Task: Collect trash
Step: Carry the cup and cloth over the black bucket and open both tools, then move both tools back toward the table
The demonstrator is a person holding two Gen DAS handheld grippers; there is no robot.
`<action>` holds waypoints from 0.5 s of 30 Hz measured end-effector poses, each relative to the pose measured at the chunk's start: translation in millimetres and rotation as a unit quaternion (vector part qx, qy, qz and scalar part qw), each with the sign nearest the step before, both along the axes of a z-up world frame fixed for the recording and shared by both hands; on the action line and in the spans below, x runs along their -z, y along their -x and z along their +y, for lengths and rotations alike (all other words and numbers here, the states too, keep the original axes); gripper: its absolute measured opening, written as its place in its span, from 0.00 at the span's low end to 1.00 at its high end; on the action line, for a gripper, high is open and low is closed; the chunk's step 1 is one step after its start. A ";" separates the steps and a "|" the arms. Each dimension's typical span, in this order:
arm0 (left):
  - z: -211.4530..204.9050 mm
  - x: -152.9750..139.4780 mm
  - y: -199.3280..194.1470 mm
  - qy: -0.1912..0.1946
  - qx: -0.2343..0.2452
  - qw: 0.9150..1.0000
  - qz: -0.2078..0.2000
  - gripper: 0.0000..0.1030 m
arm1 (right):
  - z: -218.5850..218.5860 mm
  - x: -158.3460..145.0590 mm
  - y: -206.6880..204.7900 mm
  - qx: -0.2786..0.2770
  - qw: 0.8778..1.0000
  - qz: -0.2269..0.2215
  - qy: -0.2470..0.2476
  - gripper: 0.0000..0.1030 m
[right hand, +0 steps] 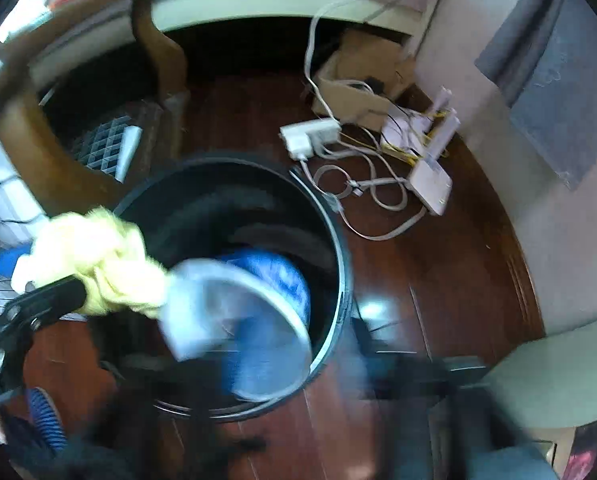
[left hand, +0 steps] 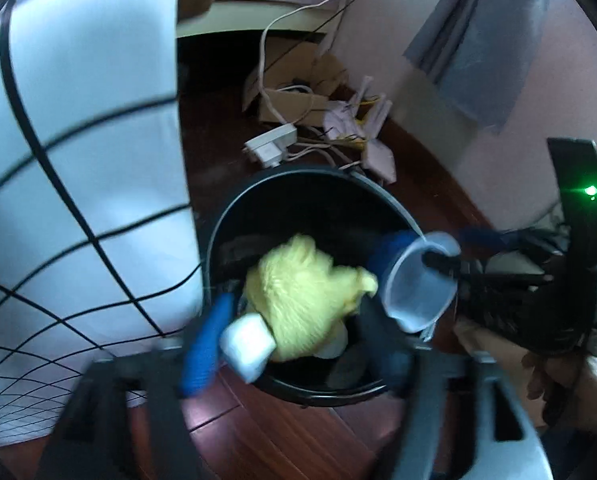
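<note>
My left tool (left hand: 298,352) stood wide over the black bin (left hand: 298,170), its blue fingers (left hand: 206,344) apart, with a crumpled yellow wad (left hand: 306,288) and a small white scrap (left hand: 246,344) between them, above the bin's mouth; the pads did not seem to press on either. My right tool (right hand: 314,320) was wide too, a clear plastic cup (left hand: 418,284) loose at its fingertips, tipped over the near rim. I judged this the drop step: both pieces were let go into the bin, though blur hid whether they hung free. Next I needed to lift both tools clear of the rim without catching the cup, then look for more litter. The bin stood on a dark red wooden floor (left hand: 298,432). Behind it lay a white power strip (left hand: 272,142), looping cables and an open cardboard box (left hand: 290,100); a grid-patterned white cloth (left hand: 78,120) hung at my left, a grey curtain (left hand: 478,40) on the wall beyond
</note>
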State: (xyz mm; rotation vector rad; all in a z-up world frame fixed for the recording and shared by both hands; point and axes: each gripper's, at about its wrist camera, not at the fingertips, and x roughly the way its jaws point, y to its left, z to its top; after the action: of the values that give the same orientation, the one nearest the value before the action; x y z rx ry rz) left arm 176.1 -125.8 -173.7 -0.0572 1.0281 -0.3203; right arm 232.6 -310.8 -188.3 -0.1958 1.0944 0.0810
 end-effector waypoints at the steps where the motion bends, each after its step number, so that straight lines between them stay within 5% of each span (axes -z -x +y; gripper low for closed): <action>1: 1.9 1.9 1.5 -0.005 -0.005 1.000 0.001 0.77 | -3.2 1.1 -0.1 0.007 1.000 0.000 0.002 0.97; 4: 7.0 2.5 5.4 -0.017 -0.016 1.000 -0.006 0.96 | -10.6 -0.4 0.1 0.015 1.000 -0.001 0.000 0.97; 15: 17.2 -14.2 15.5 -0.037 -0.025 0.998 -0.037 0.96 | -12.5 -20.9 6.8 0.025 0.999 -0.023 0.002 1.00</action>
State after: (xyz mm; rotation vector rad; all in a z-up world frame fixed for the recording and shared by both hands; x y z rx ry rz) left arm 160.6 -108.6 -159.4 -0.0031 0.9621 -0.2373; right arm 225.8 -323.3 -167.4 -0.1732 1.0531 0.0290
